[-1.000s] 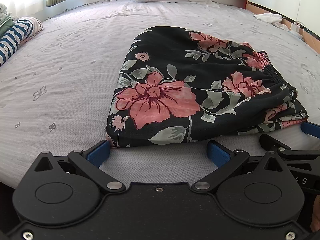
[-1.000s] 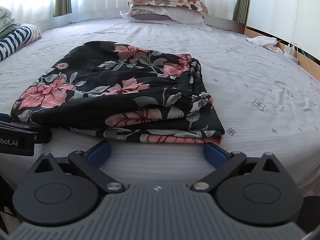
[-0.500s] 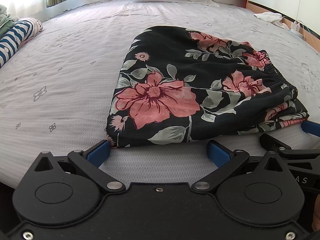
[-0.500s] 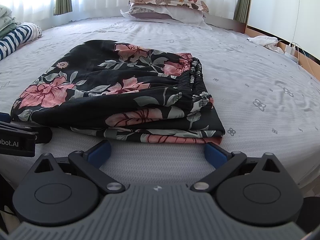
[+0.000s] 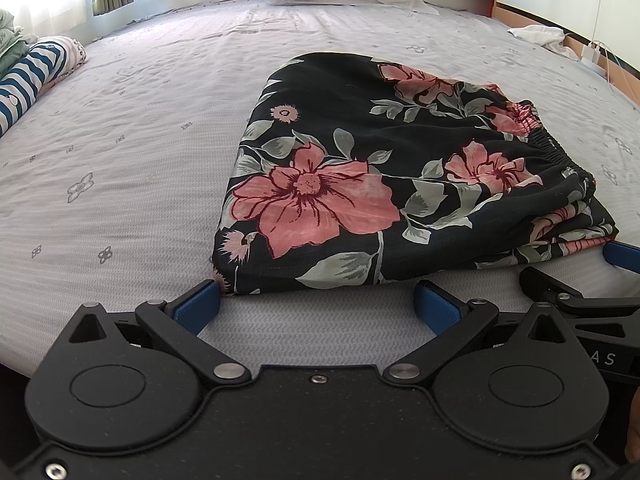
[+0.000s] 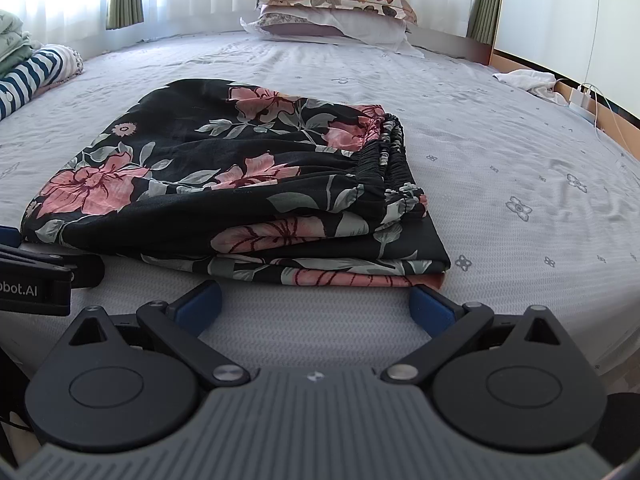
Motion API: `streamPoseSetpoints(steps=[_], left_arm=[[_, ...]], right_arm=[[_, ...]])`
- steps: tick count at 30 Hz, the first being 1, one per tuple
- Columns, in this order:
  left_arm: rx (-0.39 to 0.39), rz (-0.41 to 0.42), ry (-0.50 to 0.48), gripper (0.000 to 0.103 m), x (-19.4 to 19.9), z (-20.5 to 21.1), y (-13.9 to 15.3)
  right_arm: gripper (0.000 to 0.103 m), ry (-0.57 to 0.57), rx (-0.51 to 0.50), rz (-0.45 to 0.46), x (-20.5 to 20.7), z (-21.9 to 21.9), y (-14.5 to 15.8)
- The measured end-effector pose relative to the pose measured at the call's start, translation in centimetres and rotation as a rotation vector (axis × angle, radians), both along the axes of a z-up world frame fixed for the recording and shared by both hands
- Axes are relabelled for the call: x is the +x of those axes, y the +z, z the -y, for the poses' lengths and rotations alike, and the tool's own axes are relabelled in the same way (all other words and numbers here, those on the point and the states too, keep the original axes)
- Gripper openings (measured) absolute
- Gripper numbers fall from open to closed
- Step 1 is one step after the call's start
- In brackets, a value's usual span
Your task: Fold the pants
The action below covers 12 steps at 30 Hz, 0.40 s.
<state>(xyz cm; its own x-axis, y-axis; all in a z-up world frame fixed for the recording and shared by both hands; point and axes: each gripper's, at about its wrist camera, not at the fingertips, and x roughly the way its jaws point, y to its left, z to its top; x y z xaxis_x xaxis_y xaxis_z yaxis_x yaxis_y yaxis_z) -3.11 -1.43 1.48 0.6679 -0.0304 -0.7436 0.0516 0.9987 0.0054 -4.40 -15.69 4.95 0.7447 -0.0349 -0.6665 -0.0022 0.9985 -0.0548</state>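
Pants [image 5: 360, 184] folded in layered stack on bed [image 5: 120, 128], left tool [image 5: 316, 304] released, right tool [image 6: 314, 300] released, both just beside near edge.

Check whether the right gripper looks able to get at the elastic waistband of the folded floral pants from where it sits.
Probably yes. The right gripper sits open at the pants' near edge, and the waistband lies exposed on top, ahead and right, with nothing over it.

I am reading "bot.AI" in white on the black body of my left gripper [image 6: 36, 280], at nine o'clock in the right wrist view, its start cut off. I am reading "A S" on my right gripper [image 5: 604, 358], at three o'clock in the left wrist view.
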Motion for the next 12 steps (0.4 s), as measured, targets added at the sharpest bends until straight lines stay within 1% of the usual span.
streamPoseSetpoints(steps=[12], left_arm=[[0.001,0.007,-0.002,0.103,-0.01,-0.04,0.02]], right_arm=[[0.103,0.0,0.0,0.002,-0.05,-0.03,0.04]])
